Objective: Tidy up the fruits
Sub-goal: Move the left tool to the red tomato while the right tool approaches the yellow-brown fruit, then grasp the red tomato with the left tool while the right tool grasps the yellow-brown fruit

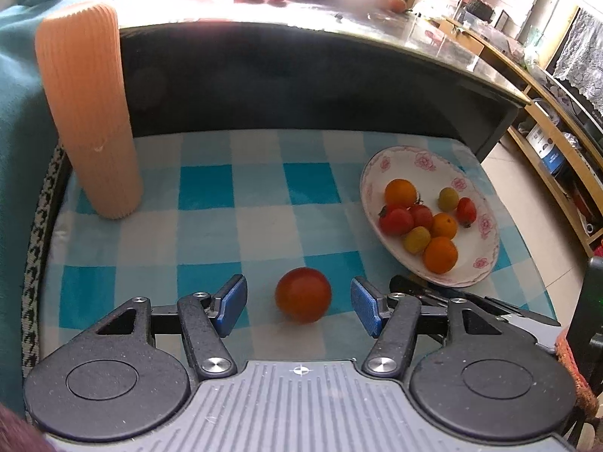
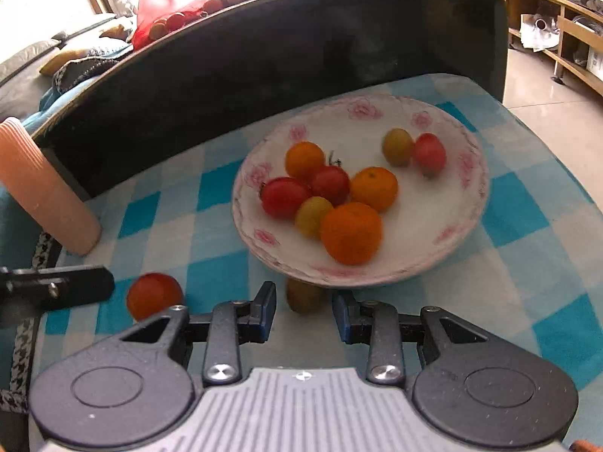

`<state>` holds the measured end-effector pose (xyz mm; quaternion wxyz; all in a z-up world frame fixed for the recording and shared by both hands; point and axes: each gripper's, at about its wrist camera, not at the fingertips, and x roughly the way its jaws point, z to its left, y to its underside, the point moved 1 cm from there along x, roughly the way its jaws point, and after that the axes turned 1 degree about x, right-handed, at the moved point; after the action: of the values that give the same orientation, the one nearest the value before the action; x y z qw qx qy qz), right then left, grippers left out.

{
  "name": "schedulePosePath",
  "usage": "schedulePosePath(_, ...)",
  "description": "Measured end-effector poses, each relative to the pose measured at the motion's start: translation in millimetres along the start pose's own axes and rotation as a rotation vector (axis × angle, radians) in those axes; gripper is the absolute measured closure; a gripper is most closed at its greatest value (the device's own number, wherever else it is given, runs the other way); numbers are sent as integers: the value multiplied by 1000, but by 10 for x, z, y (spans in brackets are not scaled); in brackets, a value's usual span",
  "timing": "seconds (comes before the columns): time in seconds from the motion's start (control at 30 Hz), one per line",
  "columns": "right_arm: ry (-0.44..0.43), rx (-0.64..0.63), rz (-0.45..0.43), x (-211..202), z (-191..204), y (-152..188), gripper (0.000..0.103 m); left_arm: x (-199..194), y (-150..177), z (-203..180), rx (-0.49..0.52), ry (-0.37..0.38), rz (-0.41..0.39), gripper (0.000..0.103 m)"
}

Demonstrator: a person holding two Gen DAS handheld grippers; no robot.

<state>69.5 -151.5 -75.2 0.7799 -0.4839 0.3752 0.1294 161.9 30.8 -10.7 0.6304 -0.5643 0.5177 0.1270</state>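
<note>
Left wrist view: the left gripper [image 1: 299, 303] points down at a blue-and-white checked cloth [image 1: 211, 226]. Its blue pads stand fairly wide apart, with a red tomato [image 1: 303, 299] lying on the cloth between them. Neither pad touches the tomato. At the cloth's right edge sits a white plate [image 1: 478, 263] with pink flowers on its rim. It holds a cluster of small fruits [image 1: 426, 222]: orange, red and yellow-green ones. A ribbed peach cylinder [image 1: 88, 113] stands tilted near the far left corner of the cloth. Behind the cloth rises a dark panel [image 1: 301, 83], and more tomatoes lie on the surface above it.

Right wrist view: the right gripper [image 2: 303, 312] is lowered at the near rim of the plate [image 2: 444, 260]. Its jaws are narrow but not closed, and a small greenish fruit [image 2: 303, 299] lies on the cloth between them, just under the plate's rim. Whether the pads touch it cannot be told. The red tomato [image 2: 154, 293] lies to the left, beside a finger of the left gripper [image 2: 56, 286]. The fruits [image 2: 339, 192] fill the middle of the plate. The cylinder [image 2: 41, 184] leans at the far left.
</note>
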Motion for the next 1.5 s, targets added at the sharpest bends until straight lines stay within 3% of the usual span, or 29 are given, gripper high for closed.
schedulePosePath(0.1, 29, -30, -10, 9, 71, 19, 55, 37, 7, 8, 3, 3, 12, 35)
schedulePosePath(0.2, 48, -69, -8, -6, 68, 34, 66, 84, 26, -31, 24, 9, 25, 35)
schedulePosePath(0.43, 8, -88, 41, -249, -107, 60, 66, 303, 82, -149, 86, 40, 72, 35)
schedulePosePath(0.6, -1, -126, 74, -541, -213, 88, 66, 420, 90, -182, 109, -11, 61, 32)
schedulePosePath(0.77, 1, -147, 86, -781, -296, 125, 66, 514, 93, -65, 86, -52, 72, 44)
schedulePosePath(0.8, 0, -149, 91, -813, -310, 136, 66, 545, 94, -32, 71, -53, 85, 52)
schedulePosePath(1.0, -19, -145, 105, -1007, -422, 175, 66, 581, 65, -58, 71, -69, 72, 54)
schedulePosePath(1.3, -19, -120, 103, -1182, -686, 191, 66, 379, 282, -122, 60, -68, 106, 56)
schedulePosePath(1.5, -78, -123, 102, -1257, -676, 194, 66, 94, 603, -192, 71, -80, 120, 56)
